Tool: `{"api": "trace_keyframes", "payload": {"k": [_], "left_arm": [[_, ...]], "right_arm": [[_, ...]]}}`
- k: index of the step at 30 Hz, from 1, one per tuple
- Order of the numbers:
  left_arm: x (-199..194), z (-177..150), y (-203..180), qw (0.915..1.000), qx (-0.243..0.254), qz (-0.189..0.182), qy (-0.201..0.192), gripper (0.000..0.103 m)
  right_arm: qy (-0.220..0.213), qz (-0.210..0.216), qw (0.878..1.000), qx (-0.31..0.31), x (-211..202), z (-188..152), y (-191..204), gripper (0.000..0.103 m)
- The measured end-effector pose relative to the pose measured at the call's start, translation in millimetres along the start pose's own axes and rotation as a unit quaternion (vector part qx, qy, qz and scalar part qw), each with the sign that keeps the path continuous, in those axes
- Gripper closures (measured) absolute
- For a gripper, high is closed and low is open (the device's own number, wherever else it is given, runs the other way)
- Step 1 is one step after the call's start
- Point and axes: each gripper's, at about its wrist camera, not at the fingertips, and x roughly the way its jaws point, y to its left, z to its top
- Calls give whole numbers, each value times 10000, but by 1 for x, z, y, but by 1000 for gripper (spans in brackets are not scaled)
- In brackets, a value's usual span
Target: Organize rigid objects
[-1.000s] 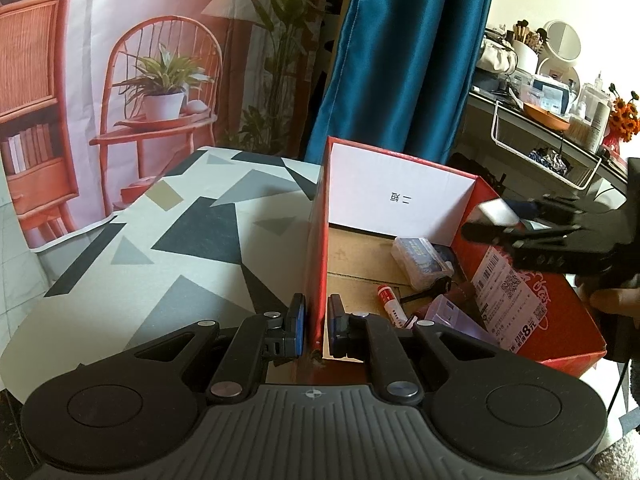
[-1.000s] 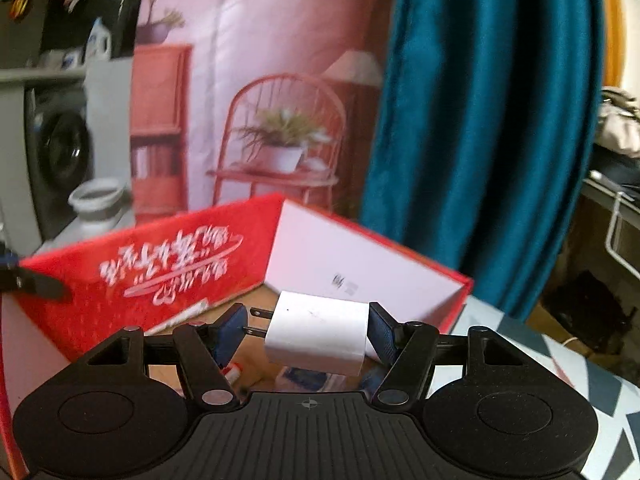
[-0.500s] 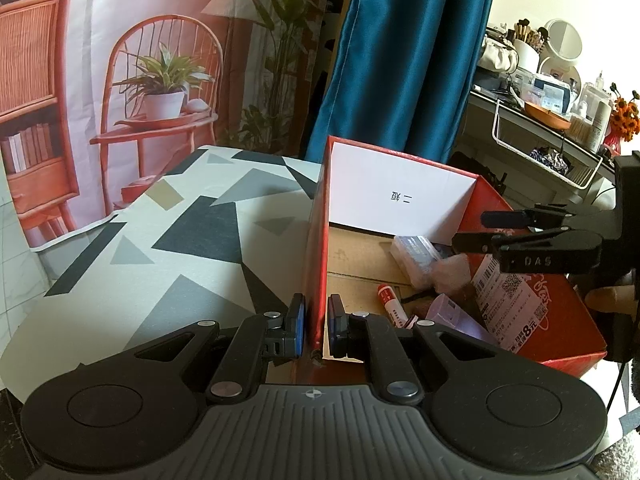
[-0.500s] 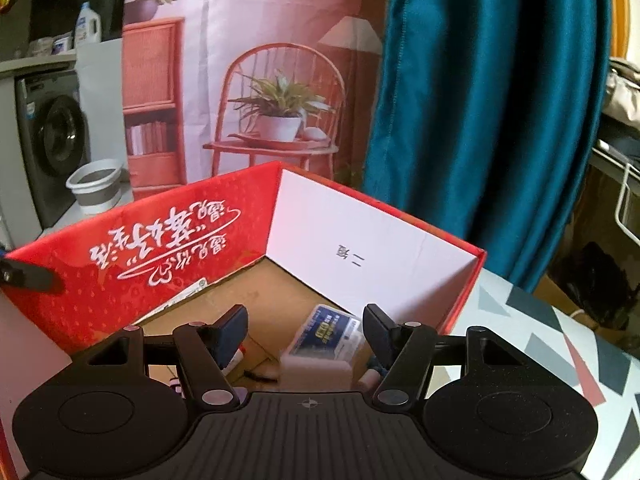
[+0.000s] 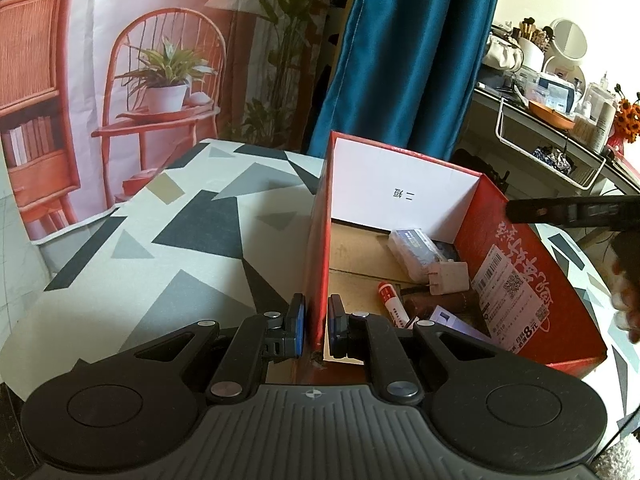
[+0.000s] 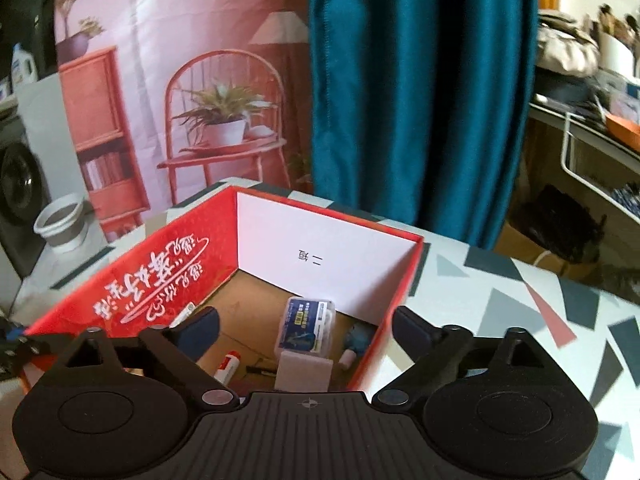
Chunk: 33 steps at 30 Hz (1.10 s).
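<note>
L gripper (image 5: 316, 326) clamps the red box (image 5: 320, 216) wall, prob. to steady it, while R gripper (image 6: 304, 330) is opening w/ nothing between jaws, over the white charger (image 6: 303, 372) lying inside by a clear case (image 6: 306, 326).

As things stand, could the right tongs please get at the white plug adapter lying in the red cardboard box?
Probably yes: the right tongs are opening, empty, above the open-topped red cardboard box, and the white plug adapter lies uncovered, though a clear plastic case crowds it.
</note>
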Motion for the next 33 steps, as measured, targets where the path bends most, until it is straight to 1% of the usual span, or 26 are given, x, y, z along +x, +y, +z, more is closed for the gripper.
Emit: {"api": "trace_keyframes", "payload": {"k": [1, 10, 14, 19, 20, 21, 22, 23, 24, 26, 27, 31, 33], "left_arm": [[1, 1, 0, 10000, 6, 8, 21, 90], [3, 3, 1, 9998, 12, 58, 175, 90], [-6, 8, -2, 9999, 64, 39, 73, 90], [-26, 21, -9, 9997, 158, 94, -157, 89], [-32, 25, -11, 9996, 179, 96, -202, 81], [-39, 29, -15, 9994, 221, 74, -271, 59], [-47, 33, -19, 9989, 302, 39, -354, 45], [-57, 37, -25, 9980, 415, 20, -477, 22], [-69, 40, -32, 9963, 550, 3, -661, 9], [-94, 44, -46, 9917, 791, -41, -1008, 3], [-104, 47, -51, 9905, 849, -41, -1083, 0], [-143, 55, -67, 9869, 875, -205, -1338, 0], [-159, 58, -74, 9865, 852, -208, -1386, 0]], "right_arm": [[-8, -10, 10000, 73, -5, 0, -1, 0], [50, -376, 9966, 736, -43, -5, -17, 0], [-14, -564, 9945, 879, -64, -9, -20, 0], [-153, -801, 9909, 1073, -97, -13, -20, 0], [-196, -842, 9900, 1114, -106, -13, -20, 0], [-244, -870, 9893, 1145, -114, -14, -19, 0], [-294, -885, 9888, 1167, -122, -14, -19, 0], [-360, -885, 9884, 1184, -131, -14, -17, 0], [-425, -847, 9885, 1179, -140, -14, -14, 0], [-538, -795, 9885, 1168, -156, -14, -10, 0], [-596, -819, 9881, 1157, -165, -14, -6, 0], [-805, -978, 9858, 1099, -197, -13, 13, 0], [-941, -1125, 9830, 1108, -216, -14, 23, 0]]}}
